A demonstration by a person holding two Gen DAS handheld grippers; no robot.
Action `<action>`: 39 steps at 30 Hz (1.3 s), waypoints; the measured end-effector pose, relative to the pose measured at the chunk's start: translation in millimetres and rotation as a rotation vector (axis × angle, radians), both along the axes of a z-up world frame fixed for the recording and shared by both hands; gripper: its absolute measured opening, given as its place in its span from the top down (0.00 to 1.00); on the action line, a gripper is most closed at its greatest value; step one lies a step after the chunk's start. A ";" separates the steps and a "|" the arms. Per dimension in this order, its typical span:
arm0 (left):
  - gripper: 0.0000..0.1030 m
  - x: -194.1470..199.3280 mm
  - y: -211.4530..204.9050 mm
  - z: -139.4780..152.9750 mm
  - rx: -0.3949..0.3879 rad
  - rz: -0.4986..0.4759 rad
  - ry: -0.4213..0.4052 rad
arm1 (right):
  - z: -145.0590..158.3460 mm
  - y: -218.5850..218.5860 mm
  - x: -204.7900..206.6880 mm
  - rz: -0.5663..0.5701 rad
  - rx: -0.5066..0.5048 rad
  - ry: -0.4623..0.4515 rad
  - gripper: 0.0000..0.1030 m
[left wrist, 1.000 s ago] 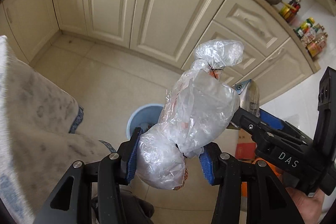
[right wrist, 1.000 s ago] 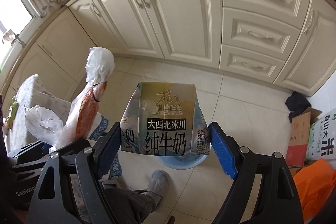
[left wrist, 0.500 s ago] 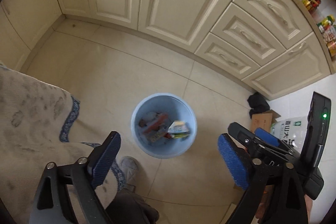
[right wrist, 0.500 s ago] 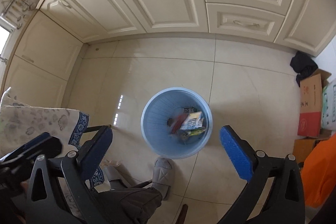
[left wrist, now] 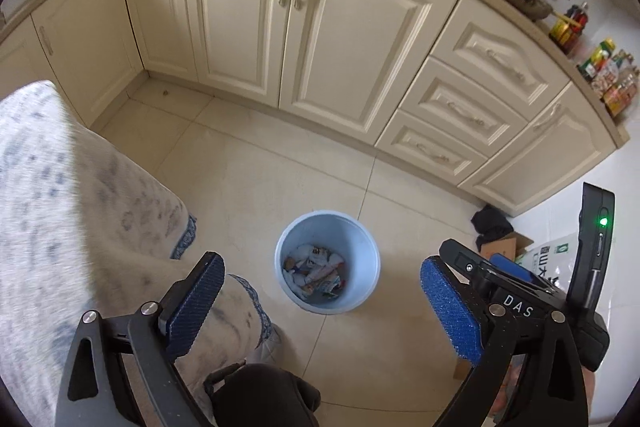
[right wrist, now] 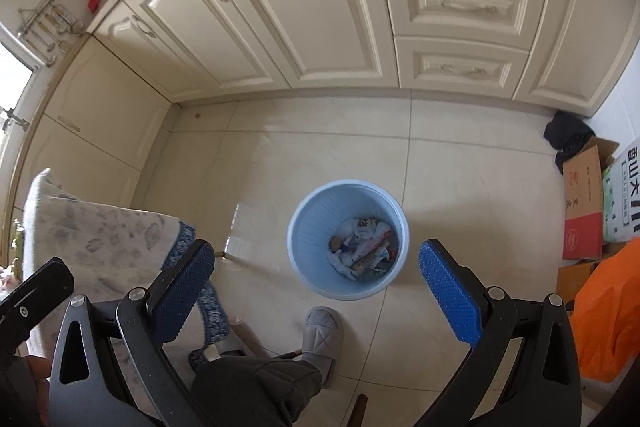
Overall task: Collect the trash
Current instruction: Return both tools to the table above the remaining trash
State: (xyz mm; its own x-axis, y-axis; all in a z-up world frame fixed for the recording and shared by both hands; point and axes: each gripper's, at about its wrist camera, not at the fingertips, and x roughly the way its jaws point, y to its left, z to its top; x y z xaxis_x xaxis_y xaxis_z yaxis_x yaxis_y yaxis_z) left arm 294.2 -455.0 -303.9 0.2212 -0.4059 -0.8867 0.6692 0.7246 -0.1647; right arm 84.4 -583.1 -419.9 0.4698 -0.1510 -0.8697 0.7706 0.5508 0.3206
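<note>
The cream kitchen cabinets are running along the far side of the room, and the pale tiled floor is spreading out in front of them. The patterned tablecloth is draping off the table edge at the person's left, and beside it, standing on the floor just ahead of the grey slipper, the light blue bin is sitting upright with its mouth open to both cameras. Crumpled wrappers and plastic, the trash, are lying in a loose heap at its bottom. Both tools are hovering high above it, well apart from the rim: the left gripper is spread wide and carrying nothing, and the right gripper is likewise gaping wide and empty. The bin is lying straight down and slightly forward of each, framed almost squarely between the blue pads of the right one and sitting a little left of centre between the left one's, so neither hand looks clearly nearer. Judging by that, the drop here looks finished; any further trash would have to be sought elsewhere, perhaps back toward the table on the left, which would favour the left hand, though no loose piece is showing there.
</note>
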 end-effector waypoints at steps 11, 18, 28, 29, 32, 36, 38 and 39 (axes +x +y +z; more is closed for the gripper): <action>0.01 -49.7 142.6 107.2 -0.159 0.102 -0.196 | 112.1 67.6 21.8 0.098 -0.170 -0.127 0.00; 0.01 -86.4 245.0 153.1 -0.230 0.212 -0.277 | 176.8 133.5 48.0 0.211 -0.260 -0.227 0.00; 0.01 -150.0 376.7 196.2 -0.265 0.389 -0.420 | 240.5 243.1 82.5 0.391 -0.355 -0.342 0.00; 0.01 -157.2 389.3 199.4 -0.260 0.409 -0.440 | 245.1 253.7 85.7 0.408 -0.364 -0.351 0.00; 0.01 -176.7 420.5 204.5 -0.234 0.468 -0.492 | 257.1 285.4 94.2 0.462 -0.393 -0.376 0.00; 0.01 -201.5 462.6 209.3 -0.213 0.544 -0.535 | 265.7 323.4 107.6 0.546 -0.425 -0.402 0.00; 0.01 -211.1 474.9 209.8 -0.200 0.574 -0.556 | 267.9 344.9 117.4 0.591 -0.444 -0.406 0.00; 0.01 -216.4 481.5 208.9 -0.192 0.589 -0.563 | 267.9 353.4 122.3 0.610 -0.449 -0.407 0.00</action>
State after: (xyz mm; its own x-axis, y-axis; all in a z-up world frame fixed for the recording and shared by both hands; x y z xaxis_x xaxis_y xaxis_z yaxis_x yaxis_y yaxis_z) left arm 77.8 26.5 -95.1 0.8337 -0.2184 -0.5072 0.2094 0.9749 -0.0755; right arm 206.6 -229.7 -152.0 0.8432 -0.0599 -0.5343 0.1708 0.9722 0.1604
